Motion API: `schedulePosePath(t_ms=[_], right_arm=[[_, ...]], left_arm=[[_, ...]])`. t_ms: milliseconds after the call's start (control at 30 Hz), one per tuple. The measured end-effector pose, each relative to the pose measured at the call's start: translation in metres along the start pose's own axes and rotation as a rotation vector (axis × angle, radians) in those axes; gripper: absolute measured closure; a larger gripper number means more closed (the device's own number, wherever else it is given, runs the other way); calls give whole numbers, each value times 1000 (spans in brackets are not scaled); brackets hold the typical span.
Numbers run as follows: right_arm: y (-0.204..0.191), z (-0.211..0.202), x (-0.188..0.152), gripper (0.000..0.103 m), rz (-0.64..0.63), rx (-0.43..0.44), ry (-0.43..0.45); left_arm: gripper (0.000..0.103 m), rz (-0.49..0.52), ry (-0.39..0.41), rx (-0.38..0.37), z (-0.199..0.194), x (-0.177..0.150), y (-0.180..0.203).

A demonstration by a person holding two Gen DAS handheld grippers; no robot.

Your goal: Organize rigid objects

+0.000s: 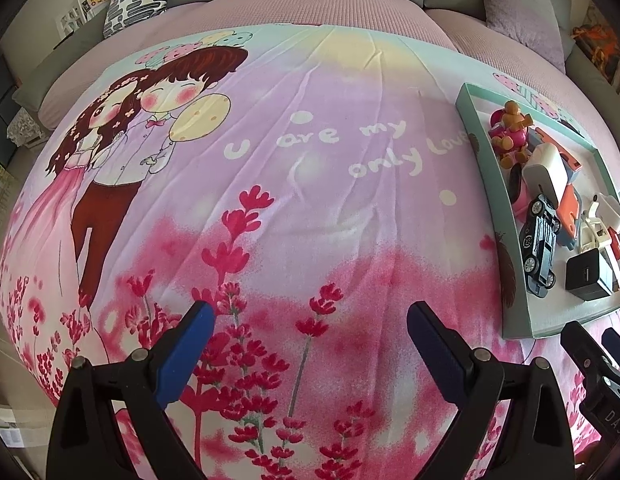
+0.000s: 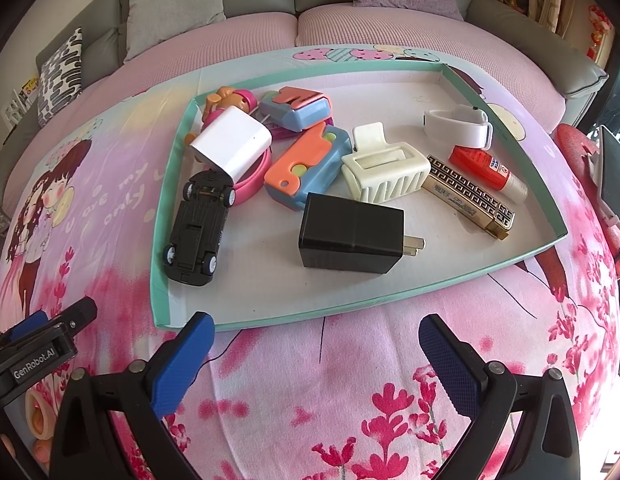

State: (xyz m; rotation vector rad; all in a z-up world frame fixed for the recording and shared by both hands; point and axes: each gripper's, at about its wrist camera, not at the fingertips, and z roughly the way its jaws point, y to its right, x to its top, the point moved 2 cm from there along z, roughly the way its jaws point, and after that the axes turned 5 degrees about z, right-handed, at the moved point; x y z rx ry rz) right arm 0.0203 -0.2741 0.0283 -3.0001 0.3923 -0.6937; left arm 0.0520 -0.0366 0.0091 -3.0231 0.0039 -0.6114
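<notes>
Currently, your right gripper (image 2: 312, 354) and left gripper (image 1: 310, 334): jaws wide, holding nothing, both over the printed bedspread (image 1: 270, 184). Ahead of the right one: teal tray (image 2: 350, 306) holding black charger (image 2: 350, 238), white charger (image 2: 232, 146), toy car (image 2: 198, 230), hair claw (image 2: 384, 170), harmonica (image 2: 470, 198). Sorting looks nearly done or not begun; next, pick one item, likely the black charger.

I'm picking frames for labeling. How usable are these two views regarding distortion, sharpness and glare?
Left wrist: strong fisheye bulge, dark corners, the tray squeezed to the right edge. Right wrist: same bulge, tray contents sharp, blown-out glare at lower right.
</notes>
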Motion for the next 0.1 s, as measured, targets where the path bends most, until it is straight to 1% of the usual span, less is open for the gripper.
schedulePosePath(t_ms=[100], right_arm=[[0, 0, 0, 0, 0, 1, 0]], left_arm=[[6, 2, 7, -7, -1, 1, 1]])
